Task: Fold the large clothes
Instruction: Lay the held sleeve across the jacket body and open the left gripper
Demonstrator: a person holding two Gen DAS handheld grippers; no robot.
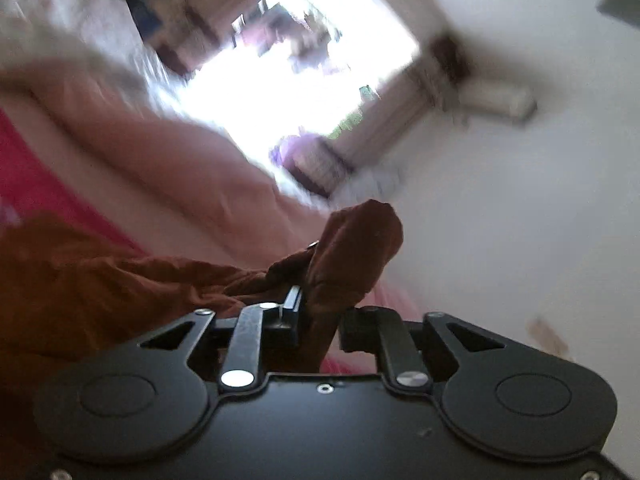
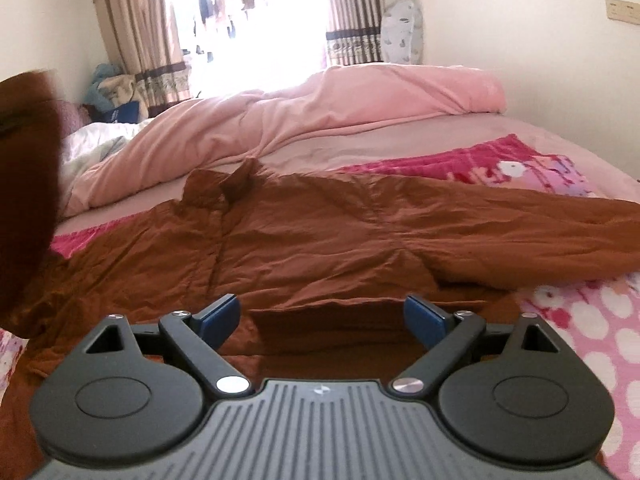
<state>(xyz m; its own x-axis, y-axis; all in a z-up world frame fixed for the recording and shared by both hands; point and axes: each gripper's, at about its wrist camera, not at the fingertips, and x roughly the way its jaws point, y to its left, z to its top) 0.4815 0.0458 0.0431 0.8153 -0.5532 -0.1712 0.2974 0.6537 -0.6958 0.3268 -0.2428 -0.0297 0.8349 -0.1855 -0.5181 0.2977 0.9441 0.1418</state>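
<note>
Lying spread across the bed [image 2: 400, 136], the brown jacket [image 2: 320, 240] covers most of the mattress in the right wrist view, front side up, collar toward the far pink quilt [image 2: 320, 104] and one sleeve stretched out to the right over a pink patterned blanket [image 2: 580, 320]. The right tongs [image 2: 320, 314] hover just above the jacket's near hem with their blue-padded fingers [image 2: 424, 314] spread wide and nothing between them. At the left edge of that view a blurred brown mass of the same garment hangs lifted.

In the left wrist view, tilted and motion-blurred, the left tongs [image 1: 318, 312] are closed narrow on a bunched fold of the brown jacket [image 1: 352, 248], which rises between the black fingers [image 1: 292, 308] and pokes up past them. More of the fabric trails away to the left. A small metal snap or button shows on the gripped cloth.

Behind the bed, striped curtains [image 2: 132, 40] frame a bright window [image 2: 248, 12] with clothes hanging outside. A white printed pillow or bag [image 2: 402, 32] leans in the far right corner, and a pale wall plate [image 2: 622, 10] sits on the right wall. No brand, label or legible writing can be read anywhere; a small emblem on the right gripper body is too small to make out.
</note>
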